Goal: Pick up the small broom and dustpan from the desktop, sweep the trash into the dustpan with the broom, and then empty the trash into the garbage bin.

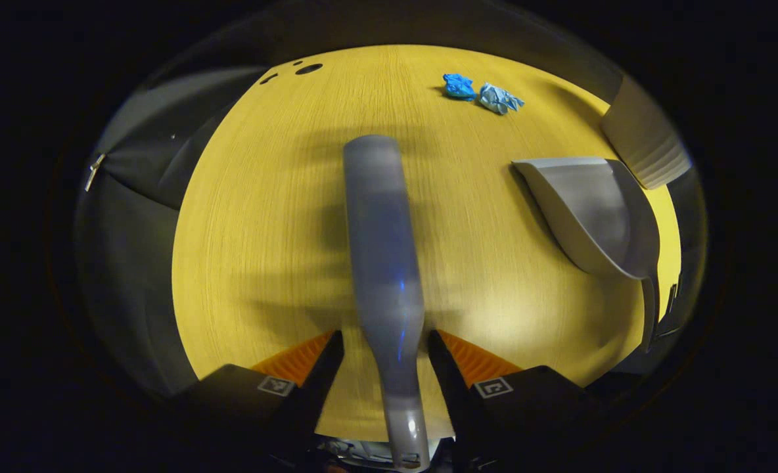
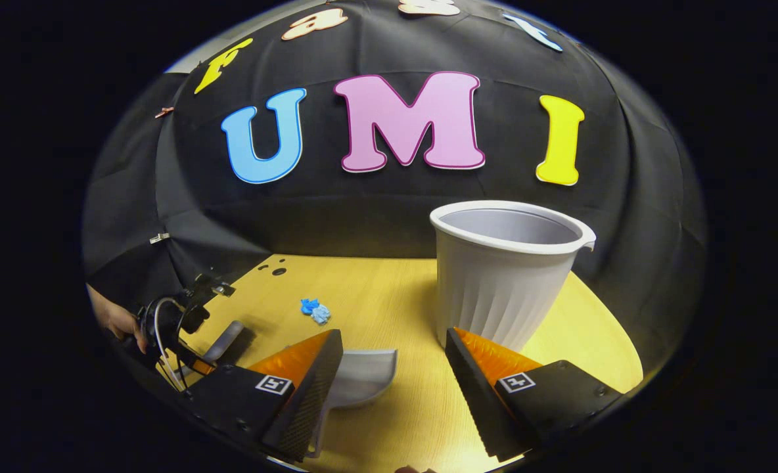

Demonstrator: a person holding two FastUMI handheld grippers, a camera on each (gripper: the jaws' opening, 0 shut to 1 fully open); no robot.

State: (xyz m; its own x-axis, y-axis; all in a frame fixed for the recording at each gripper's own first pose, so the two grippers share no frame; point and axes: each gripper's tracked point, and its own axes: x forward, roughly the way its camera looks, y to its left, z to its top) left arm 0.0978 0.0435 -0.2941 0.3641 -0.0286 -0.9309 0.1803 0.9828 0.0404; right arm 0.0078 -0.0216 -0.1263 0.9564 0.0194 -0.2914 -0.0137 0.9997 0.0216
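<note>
In the left gripper view the grey broom point(image 1: 384, 249) lies lengthwise on the yellow desktop point(image 1: 264, 230), blurred. My left gripper point(image 1: 385, 337) is open, one finger on each side of the broom's narrow end, the right finger close to it. The grey dustpan point(image 1: 593, 217) lies to the right. In the right gripper view my right gripper point(image 2: 393, 338) is open over the dustpan point(image 2: 363, 378), whose handle runs along the left finger. Two crumpled blue scraps point(image 1: 458, 85) point(image 2: 315, 309) lie farther back. The ribbed grey bin point(image 2: 507, 276) stands upright just beyond the right finger.
The bin's side point(image 1: 645, 138) shows at the desktop's right edge in the left gripper view. Small round holes point(image 1: 308, 68) mark the far left corner. In the right gripper view a hand point(image 2: 116, 322) holds the left gripper point(image 2: 165, 335) over the broom point(image 2: 225, 341).
</note>
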